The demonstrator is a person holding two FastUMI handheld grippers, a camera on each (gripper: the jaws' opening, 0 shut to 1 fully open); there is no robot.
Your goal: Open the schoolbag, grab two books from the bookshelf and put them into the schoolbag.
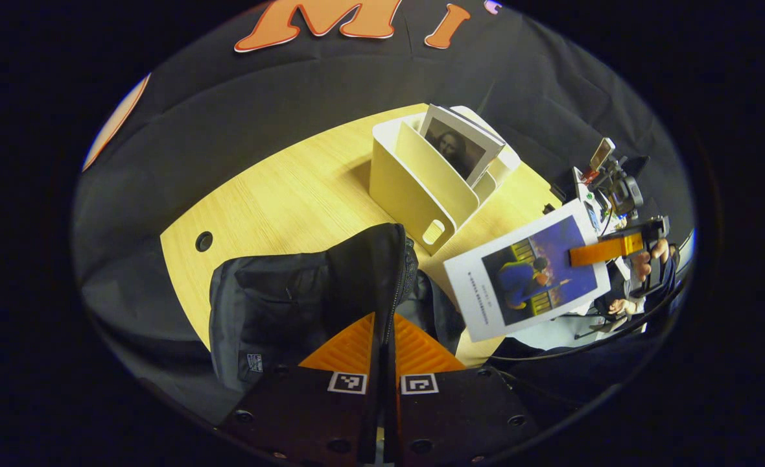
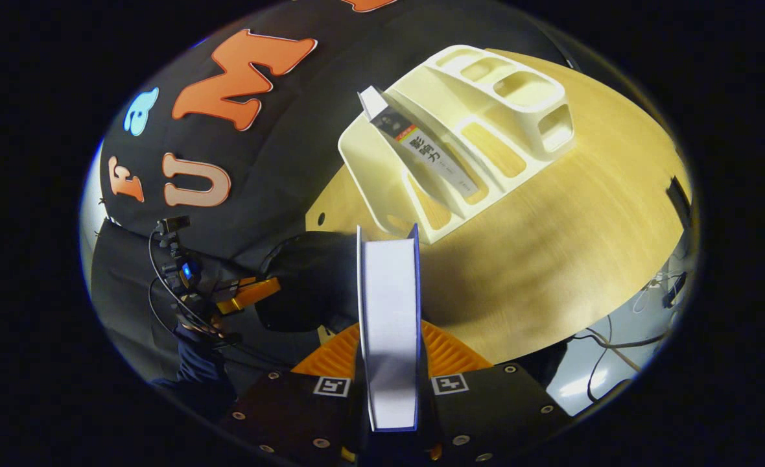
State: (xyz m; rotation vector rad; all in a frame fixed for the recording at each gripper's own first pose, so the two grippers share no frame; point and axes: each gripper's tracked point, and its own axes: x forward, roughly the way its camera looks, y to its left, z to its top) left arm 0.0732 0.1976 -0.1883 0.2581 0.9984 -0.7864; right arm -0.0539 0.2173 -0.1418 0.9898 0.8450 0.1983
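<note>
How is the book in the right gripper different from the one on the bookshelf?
The blue-covered book is clamped in the right gripper, in the air beside the schoolbag; the portrait-covered book leans in a slot of the bookshelf. The first cover is blue and yellow, the second brownish. Both are thin with white borders.

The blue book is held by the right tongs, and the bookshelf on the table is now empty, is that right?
Not quite: the bookshelf is not empty. The left gripper view shows one book standing in it. The right tongs do hold the blue book.
</note>
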